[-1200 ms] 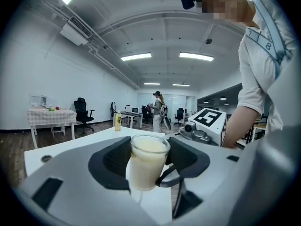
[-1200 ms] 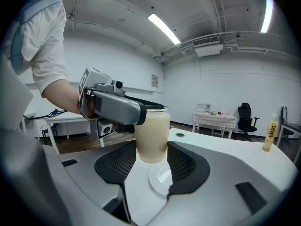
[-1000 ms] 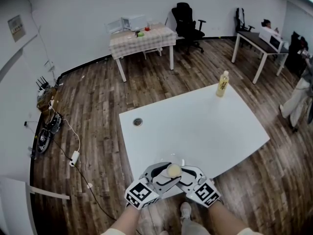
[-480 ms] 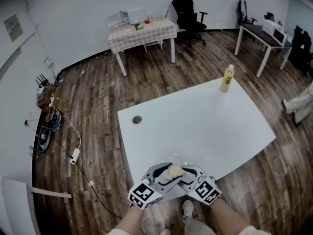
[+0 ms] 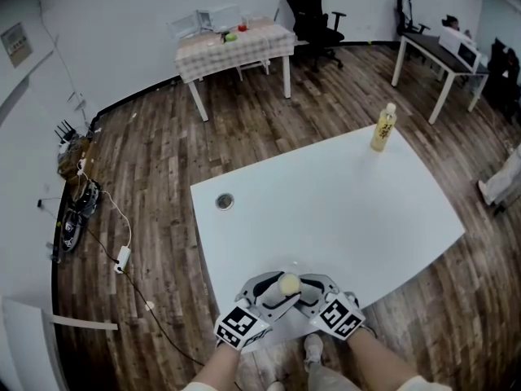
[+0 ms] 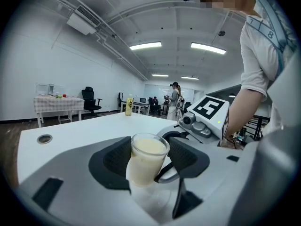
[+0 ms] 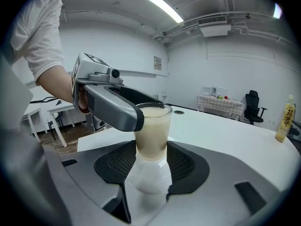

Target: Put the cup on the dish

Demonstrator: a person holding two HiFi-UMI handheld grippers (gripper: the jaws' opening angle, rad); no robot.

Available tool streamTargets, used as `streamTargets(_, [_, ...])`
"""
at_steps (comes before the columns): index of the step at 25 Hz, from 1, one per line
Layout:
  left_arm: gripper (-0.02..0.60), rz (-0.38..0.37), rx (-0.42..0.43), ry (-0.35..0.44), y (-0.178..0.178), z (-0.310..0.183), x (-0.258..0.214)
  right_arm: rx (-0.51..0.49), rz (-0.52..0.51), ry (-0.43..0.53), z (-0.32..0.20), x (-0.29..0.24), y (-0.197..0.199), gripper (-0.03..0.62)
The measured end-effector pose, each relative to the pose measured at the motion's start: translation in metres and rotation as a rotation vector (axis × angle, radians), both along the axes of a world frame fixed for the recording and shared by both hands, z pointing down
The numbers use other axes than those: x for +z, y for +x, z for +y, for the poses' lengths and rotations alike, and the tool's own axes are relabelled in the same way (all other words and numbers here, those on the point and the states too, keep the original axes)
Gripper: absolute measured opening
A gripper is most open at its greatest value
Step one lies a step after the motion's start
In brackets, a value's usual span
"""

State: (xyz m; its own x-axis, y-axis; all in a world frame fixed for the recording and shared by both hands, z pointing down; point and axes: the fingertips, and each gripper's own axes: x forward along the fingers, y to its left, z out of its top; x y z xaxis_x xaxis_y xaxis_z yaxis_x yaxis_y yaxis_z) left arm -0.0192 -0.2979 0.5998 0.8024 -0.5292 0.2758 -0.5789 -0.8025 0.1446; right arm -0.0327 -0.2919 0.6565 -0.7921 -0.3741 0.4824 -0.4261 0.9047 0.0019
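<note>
I have both tools on the cup (image 5: pixel 289 283), which stands at the 6 o'clock edge of the white table (image 5: pixel 326 210). In the head view my left gripper (image 5: pixel 275 293) comes at it from 8 o'clock and my right gripper (image 5: pixel 309 288) from 4 o'clock. Neither one is nearer; they meet on it.

In the left gripper view my 2 pads stand wide apart, yet each lies against a side of the cup just under the rim, so I read that as a grip. In the right gripper view the other 2 pads clasp the narrower lower part. One left jaw crosses there at rim height, at 10 o'clock of the cup.

The cup's long axis is upright, with the rim at 12 o'clock in both gripper views. It is filled with a creamy liquid almost to the top.

Directly at 6 o'clock of the cup, through the gap between my jaws, is a pale glassy shape that I take for the dish (image 6: pixel 151 199). I cannot tell whether the base touches it.

So the coming move, as I judge it, runs straight along that axis, from 12 to 6. The rim must stay level, and the 4 pads should then part sideways toward 3 and 9 without nudging the cup.
</note>
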Motion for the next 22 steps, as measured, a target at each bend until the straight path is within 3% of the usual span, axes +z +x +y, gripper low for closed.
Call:
streamTargets(11, [0.253,-0.008,0.003,-0.020,-0.006,-0.005,0.025,-0.020,0.064,-0.018,-0.005,0.025,-0.004,0.218])
streamTargets(22, [0.252,-0.010,0.004,-0.018,-0.002,-0.009,0.032,-0.001,0.043,-0.041,-0.009,0.031,-0.001,0.218])
